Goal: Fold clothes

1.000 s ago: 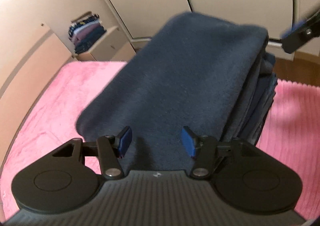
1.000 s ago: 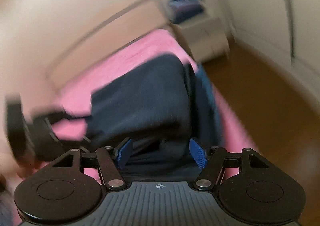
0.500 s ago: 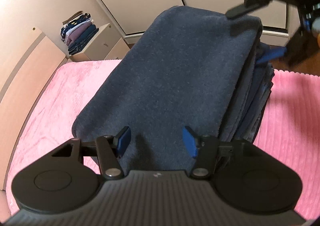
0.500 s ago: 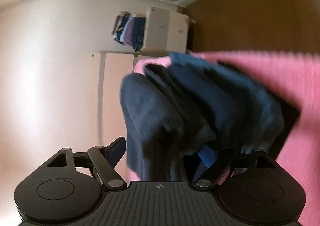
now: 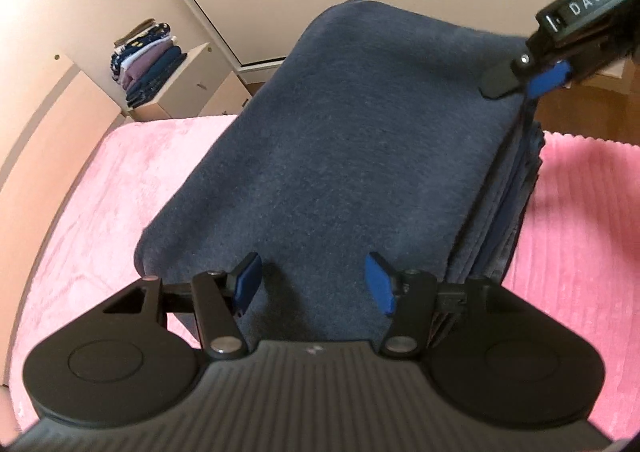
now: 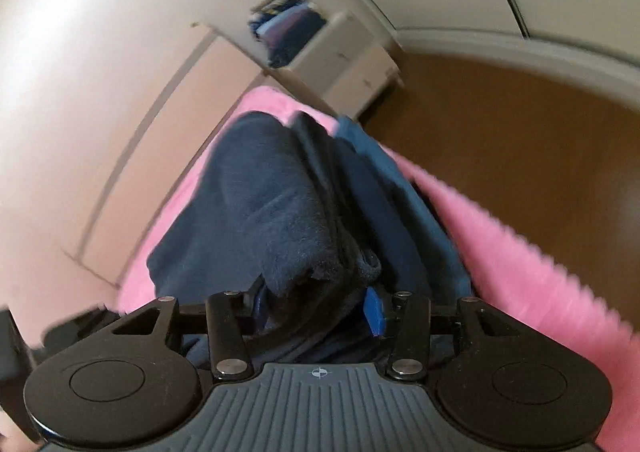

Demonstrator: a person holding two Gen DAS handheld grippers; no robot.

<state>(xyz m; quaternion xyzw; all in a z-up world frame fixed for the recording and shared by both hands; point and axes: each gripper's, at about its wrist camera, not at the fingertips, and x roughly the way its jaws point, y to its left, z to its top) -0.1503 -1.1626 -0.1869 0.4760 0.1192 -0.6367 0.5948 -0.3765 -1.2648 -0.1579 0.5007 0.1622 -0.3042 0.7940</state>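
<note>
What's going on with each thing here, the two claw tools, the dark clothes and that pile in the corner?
Left gripper: open, over the top garment.
Right gripper: jaws apart, fabric between them at the stack's edge.
Navy fleece garment: folded, lying on top.
Stack beneath: folded layers on the pink blanket.
Corner clothes pile: folded, stacked on a cabinet.

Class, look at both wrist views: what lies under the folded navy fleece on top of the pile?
Under the navy fleece, layered edges of other dark and blue folded garments show at the side, stacked on the pink bedcover. How many there are, and what they are, stays hidden.
</note>
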